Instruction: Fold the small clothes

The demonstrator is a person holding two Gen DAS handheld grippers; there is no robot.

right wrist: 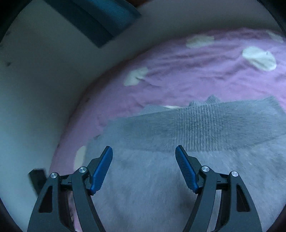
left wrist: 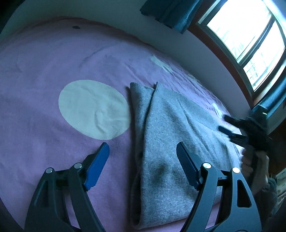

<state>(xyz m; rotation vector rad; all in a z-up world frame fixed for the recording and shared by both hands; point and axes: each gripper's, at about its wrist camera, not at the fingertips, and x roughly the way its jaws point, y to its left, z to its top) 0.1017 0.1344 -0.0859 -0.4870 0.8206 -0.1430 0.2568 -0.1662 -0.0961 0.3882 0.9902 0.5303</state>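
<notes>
A grey knitted garment (left wrist: 171, 135) lies folded lengthwise on a purple bedspread (left wrist: 44, 75), its ribbed hem at the far end. My left gripper (left wrist: 143, 151) hovers open above its near left edge, nothing between the blue pads. At the right edge of the left wrist view, my right gripper (left wrist: 230, 128) shows blurred and open, held by a hand (left wrist: 248, 162). In the right wrist view the right gripper (right wrist: 143, 154) stands open over the same grey garment (right wrist: 160, 178), with the ribbed band (right wrist: 205, 125) ahead of it.
A large white oval patch (left wrist: 93, 108) on the bedspread lies left of the garment. A white wall (left wrist: 196, 53) runs along the bed's far side, with a window (left wrist: 250, 35) and dark teal curtains (left wrist: 171, 12). More white patches (right wrist: 259, 57) dot the bedspread.
</notes>
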